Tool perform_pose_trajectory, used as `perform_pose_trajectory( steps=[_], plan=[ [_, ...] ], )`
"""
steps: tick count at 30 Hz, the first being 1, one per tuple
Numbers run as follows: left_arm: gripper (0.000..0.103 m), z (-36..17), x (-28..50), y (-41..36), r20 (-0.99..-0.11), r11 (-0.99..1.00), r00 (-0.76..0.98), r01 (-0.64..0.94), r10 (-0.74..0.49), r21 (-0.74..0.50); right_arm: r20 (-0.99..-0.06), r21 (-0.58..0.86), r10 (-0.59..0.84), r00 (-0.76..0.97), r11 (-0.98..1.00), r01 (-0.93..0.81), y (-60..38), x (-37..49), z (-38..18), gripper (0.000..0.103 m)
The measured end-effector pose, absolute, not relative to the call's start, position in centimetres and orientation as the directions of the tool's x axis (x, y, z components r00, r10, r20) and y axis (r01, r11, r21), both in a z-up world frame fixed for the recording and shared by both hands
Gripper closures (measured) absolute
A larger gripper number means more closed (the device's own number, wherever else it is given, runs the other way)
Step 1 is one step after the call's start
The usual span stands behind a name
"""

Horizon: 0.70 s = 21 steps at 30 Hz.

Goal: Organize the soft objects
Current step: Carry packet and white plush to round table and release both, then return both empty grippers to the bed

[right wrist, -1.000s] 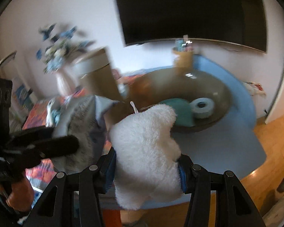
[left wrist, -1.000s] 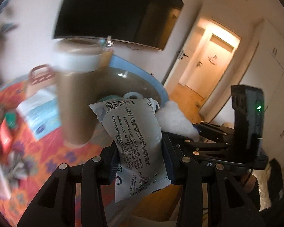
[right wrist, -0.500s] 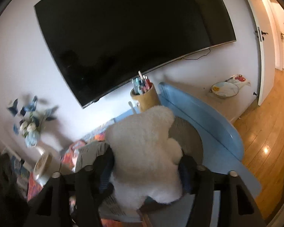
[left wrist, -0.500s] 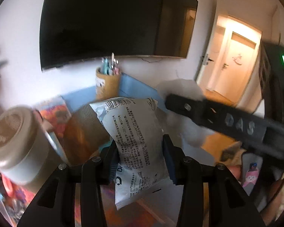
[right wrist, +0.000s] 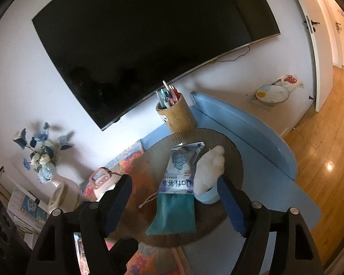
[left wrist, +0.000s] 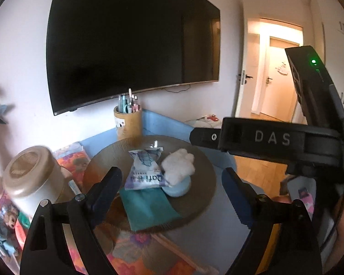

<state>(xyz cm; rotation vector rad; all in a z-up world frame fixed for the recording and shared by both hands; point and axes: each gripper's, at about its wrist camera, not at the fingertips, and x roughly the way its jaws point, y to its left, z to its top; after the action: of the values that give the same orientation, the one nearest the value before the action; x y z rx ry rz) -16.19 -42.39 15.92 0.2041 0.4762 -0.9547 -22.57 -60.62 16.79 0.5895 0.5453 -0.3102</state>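
A white-and-blue soft packet lies on the round brown tray. A white plush toy lies beside it on a light blue tape roll. A teal pouch lies in front of them. My left gripper is open and empty above the tray's near side. My right gripper is open and empty above the tray; its body crosses the left wrist view.
A bamboo pen holder stands behind the tray against the wall under a large TV. A beige lidded canister stands left. A vase of blue flowers is far left. The blue table ends at a wooden floor on the right.
Both grippers have opened and let go: the packet and the plush toy now lie on the tray. Both grippers have pulled back and up from the tray.
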Motion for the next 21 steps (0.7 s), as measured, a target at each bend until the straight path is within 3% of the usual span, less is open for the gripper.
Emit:
perform_pose_trajectory(
  steps=[5, 8, 9, 12, 16, 21],
  plan=[
    [0.015, 17.3, -17.8, -37.5, -0.462, 0.558, 0.473, 0.827, -0.750, -0.061, -0.527, 0.445, -0.111, 0.843, 0.809, 0.385, -58.0, -25.4, 18.0, 0.026],
    [0.015, 18.1, -18.5, -32.2, -0.439, 0.575, 0.494, 0.816, -0.750, -0.065, -0.475, 0.426, -0.096, 0.875, 0.845, 0.324, -55.5, -27.1, 18.6, 0.008],
    [0.015, 18.0, -18.4, -30.7, -0.436, 0.585, 0.501, 0.808, -0.747, -0.073, -0.451, 0.411, -0.099, 0.887, 0.859, 0.305, -54.4, -27.7, 18.7, 0.007],
    [0.015, 17.2, -17.2, -25.4, -0.468, 0.656, 0.542, 0.746, -0.698, -0.114, -0.376, 0.388, -0.113, 0.920, 0.882, 0.267, -51.7, -28.8, 18.1, 0.004],
    [0.015, 16.7, -15.3, -18.2, -0.508, 0.764, 0.632, 0.640, -0.584, -0.083, -0.297, 0.428, 0.057, 0.953, 0.900, 0.080, -47.8, -28.0, 17.2, 0.004],
    [0.015, 20.1, -12.5, -7.8, -0.492, 0.880, 0.757, 0.472, -0.429, -0.040, -0.327, 0.300, 0.172, 0.929, 0.951, -0.071, -40.2, -24.6, 18.0, 0.003]
  ],
)
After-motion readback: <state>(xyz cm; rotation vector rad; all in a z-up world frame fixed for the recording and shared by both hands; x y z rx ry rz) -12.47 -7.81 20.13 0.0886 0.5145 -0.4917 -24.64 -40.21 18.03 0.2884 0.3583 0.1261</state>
